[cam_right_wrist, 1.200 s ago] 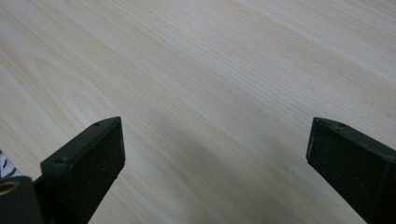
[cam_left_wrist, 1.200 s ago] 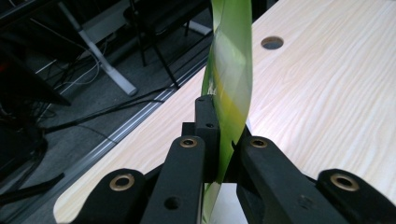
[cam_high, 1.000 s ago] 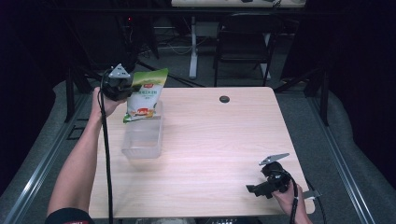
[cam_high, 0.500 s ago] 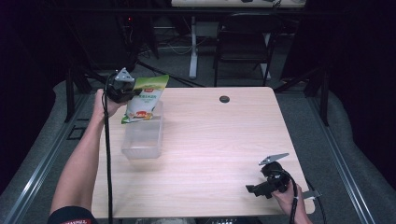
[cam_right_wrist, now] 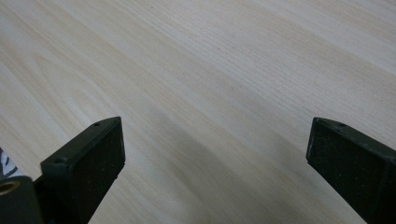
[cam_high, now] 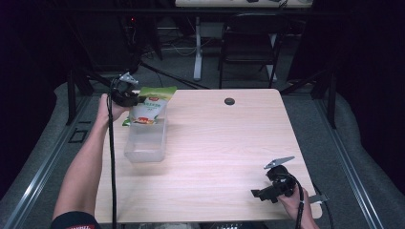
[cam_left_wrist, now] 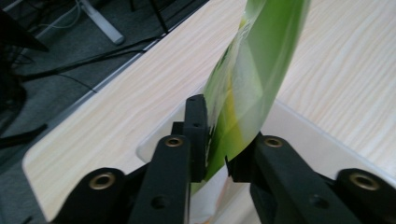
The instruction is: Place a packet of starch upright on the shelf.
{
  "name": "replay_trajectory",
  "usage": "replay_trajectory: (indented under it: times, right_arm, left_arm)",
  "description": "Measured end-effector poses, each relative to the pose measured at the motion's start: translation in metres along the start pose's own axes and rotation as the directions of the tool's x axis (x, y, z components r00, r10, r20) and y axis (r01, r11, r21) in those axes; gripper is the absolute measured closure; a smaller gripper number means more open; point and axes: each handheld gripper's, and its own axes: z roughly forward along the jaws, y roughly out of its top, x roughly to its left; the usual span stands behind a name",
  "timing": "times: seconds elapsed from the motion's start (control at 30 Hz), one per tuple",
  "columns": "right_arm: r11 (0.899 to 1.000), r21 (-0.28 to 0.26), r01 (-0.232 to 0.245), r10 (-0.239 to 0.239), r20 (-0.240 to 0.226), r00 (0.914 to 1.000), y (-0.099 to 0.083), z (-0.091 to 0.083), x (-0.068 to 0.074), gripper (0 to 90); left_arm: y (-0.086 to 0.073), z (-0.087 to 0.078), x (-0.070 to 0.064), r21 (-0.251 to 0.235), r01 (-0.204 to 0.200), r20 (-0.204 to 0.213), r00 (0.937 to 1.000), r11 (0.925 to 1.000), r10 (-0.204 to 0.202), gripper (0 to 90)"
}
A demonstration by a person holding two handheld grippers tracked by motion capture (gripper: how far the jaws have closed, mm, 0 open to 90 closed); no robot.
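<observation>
Green snack pouch [cam_high: 149, 106] was off the table, hanging over the far end of the clear plastic container [cam_high: 145, 143], lower edge at or just inside the container's rim; couldn't tell if it touched. Pouch stood roughly upright, tilted a bit, green top edge up, white front panel with a red patch facing the camera in the high view. In the left gripper view the pouch [cam_left_wrist: 243, 88] ran up edge-on from between the two black jaws, glossy and slightly bowed, with the pale container rim [cam_left_wrist: 303, 126] right behind and below it.

Left gripper [cam_high: 128, 93] was clamped on the pouch's left edge, jaws pinched against both faces of the film. It sat at the far-left corner of the table [cam_high: 229, 157], hand [cam_high: 107, 107] behind it, forearm coming in along the left edge, cable trailing down beside the arm.

Container sat on the left half of the light wood tabletop, near the left edge.

Right gripper [cam_high: 274, 186] was well apart from all that, near the right front corner, low over the wood. Jaws spread wide, nothing between them, bare tabletop [cam_right_wrist: 210, 93] under them in the right gripper view.

Small black round grommet [cam_high: 229, 101] sat near the far edge, middle of the table.
</observation>
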Motion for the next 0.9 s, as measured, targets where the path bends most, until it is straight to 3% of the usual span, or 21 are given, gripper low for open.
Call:
replay_trajectory:
  times: [0.03,0.07,0.2,0.33,0.53,0.6,0.7,0.8,0.9]
  right_arm:
    - [1.000,-0.002,0.002,-0.002,0.000,1.0000,0.000,0.000,0.000,3.9]
    - [1.000,-0.002,0.002,-0.002,0.000,1.0000,0.000,0.000,0.000,3.9]
    - [1.000,0.001,-0.002,0.002,0.002,1.0000,0.000,0.001,0.000,3.9]
    - [1.000,0.001,-0.002,0.002,0.002,1.0000,0.000,0.001,0.000,3.9]
    - [1.000,0.009,-0.002,0.002,-0.003,1.0000,0.000,0.001,0.000,4.0]
    - [1.000,-0.008,-0.012,0.012,-0.001,0.9999,-0.001,0.002,0.000,4.0]
    - [1.000,0.011,0.003,-0.003,0.008,1.0000,0.000,0.000,-0.001,4.0]
    - [1.000,0.016,0.003,-0.003,0.005,1.0000,0.000,0.001,-0.001,4.4]
    - [1.000,0.020,-0.007,0.007,0.003,1.0000,-0.001,0.003,0.000,4.4]
  left_arm:
    - [0.000,-0.001,0.000,-0.007,0.010,0.015,0.9999,0.9999,-0.009,73.0]
    - [0.000,-0.001,-0.001,-0.006,0.012,0.008,0.9999,0.9999,-0.012,73.0]
    - [0.006,-0.002,-0.006,-0.018,0.008,-0.026,0.9996,0.9998,-0.009,54.1]
    - [0.012,-0.005,-0.008,-0.046,0.011,-0.033,0.9994,0.9989,-0.013,49.2]
    - [0.026,-0.005,-0.015,-0.066,-0.035,-0.078,0.9965,0.9972,0.030,42.9]
    - [0.030,-0.004,-0.017,-0.066,-0.040,-0.086,0.9957,0.9970,0.035,43.3]
    - [0.033,-0.002,-0.019,-0.071,-0.044,-0.092,0.9950,0.9965,0.038,53.1]
    - [0.035,0.002,-0.023,-0.031,-0.066,-0.134,0.9891,0.9973,0.062,60.4]
    - [0.034,0.003,-0.024,-0.035,-0.082,-0.133,0.9882,0.9960,0.077,73.5]
